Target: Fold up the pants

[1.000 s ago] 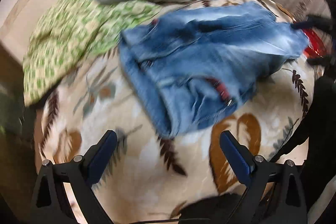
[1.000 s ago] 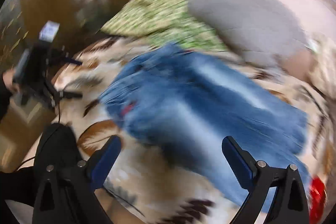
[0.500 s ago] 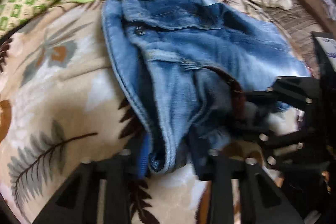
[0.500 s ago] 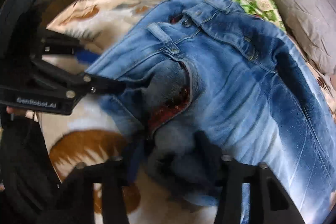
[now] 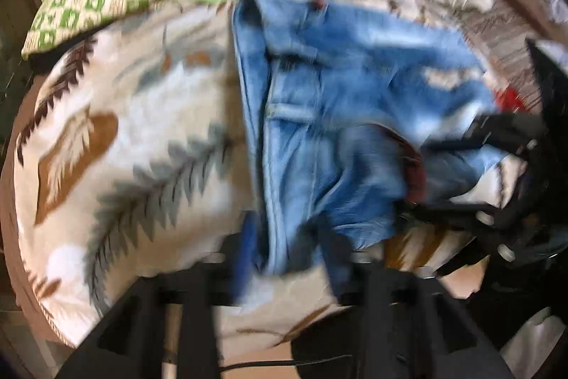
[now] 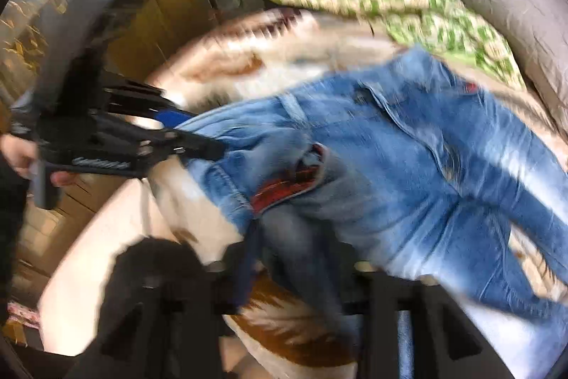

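The jeans [image 5: 348,116] are lying rumpled on the leaf-print blanket [image 5: 135,137], waistband toward the near edge and legs trailing off to the right, so no neat fold is showing yet and the folding is, by my reading, only starting. The left gripper [image 5: 284,254] is straddling the left corner of the waistband with its jaws opening, denim between them but not visibly pinched. The right gripper [image 6: 294,272] is doing the same at the other waistband corner, jaws opening around cloth; gripping, lifting and doubling over all seem left.
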Tool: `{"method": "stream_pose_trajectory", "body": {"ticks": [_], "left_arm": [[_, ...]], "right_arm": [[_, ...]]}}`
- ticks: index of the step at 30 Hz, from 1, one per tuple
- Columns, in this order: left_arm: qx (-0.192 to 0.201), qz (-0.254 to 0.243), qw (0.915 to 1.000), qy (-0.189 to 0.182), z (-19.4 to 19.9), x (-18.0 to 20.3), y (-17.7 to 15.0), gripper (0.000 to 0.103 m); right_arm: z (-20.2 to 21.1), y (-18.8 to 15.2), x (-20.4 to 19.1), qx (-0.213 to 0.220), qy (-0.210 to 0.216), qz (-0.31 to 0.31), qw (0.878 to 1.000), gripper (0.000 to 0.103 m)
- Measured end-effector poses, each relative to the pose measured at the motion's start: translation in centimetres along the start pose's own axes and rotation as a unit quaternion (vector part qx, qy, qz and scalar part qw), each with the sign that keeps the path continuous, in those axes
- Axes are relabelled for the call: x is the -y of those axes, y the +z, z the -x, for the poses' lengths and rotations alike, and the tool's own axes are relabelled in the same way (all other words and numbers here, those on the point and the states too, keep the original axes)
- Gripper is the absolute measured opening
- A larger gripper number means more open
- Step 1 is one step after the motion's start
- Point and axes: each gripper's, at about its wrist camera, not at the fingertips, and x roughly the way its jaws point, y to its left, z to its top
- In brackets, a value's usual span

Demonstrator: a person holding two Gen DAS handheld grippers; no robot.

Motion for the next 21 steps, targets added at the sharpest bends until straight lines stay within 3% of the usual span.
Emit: {"method": "stream_pose_trajectory", "body": {"ticks": [2, 4, 8, 13, 18, 21], "left_arm": [[0.021, 0.014, 0.9991, 0.034, 0.9, -0.5, 0.0, 0.081], [0.06, 0.03, 0.9974, 0.025, 2.9, -1.2, 1.0, 0.086], [0.09, 0.027, 0.9951, 0.031, 4.4, -1.0, 5.6, 0.087], [0.079, 0.027, 0.9958, 0.035, 1.4, -0.6, 13.2, 0.087], [0.072, 0.042, 0.9947, 0.06, -3.9, -1.1, 19.9, 0.087], [0.055, 0.056, 0.9951, 0.06, -8.3, -1.8, 22.9, 0.087]], "right_arm": [[0.2, -1.0, 0.8, 0.0, 0.001, -0.021, 1.0, 0.077], [1.7, -1.4, 2.1, 0.015, 0.019, -0.028, 0.999, 0.079], [5.9, -1.1, 6.4, 0.075, -0.046, -0.036, 0.995, 0.087], [7.5, 2.9, 13.1, 0.086, -0.119, -0.045, 0.988, 0.087], [4.9, 8.3, 18.4, 0.049, -0.157, -0.045, 0.985, 0.087], [0.9, 11.8, 20.8, 0.032, -0.175, -0.03, 0.983, 0.087]]}}
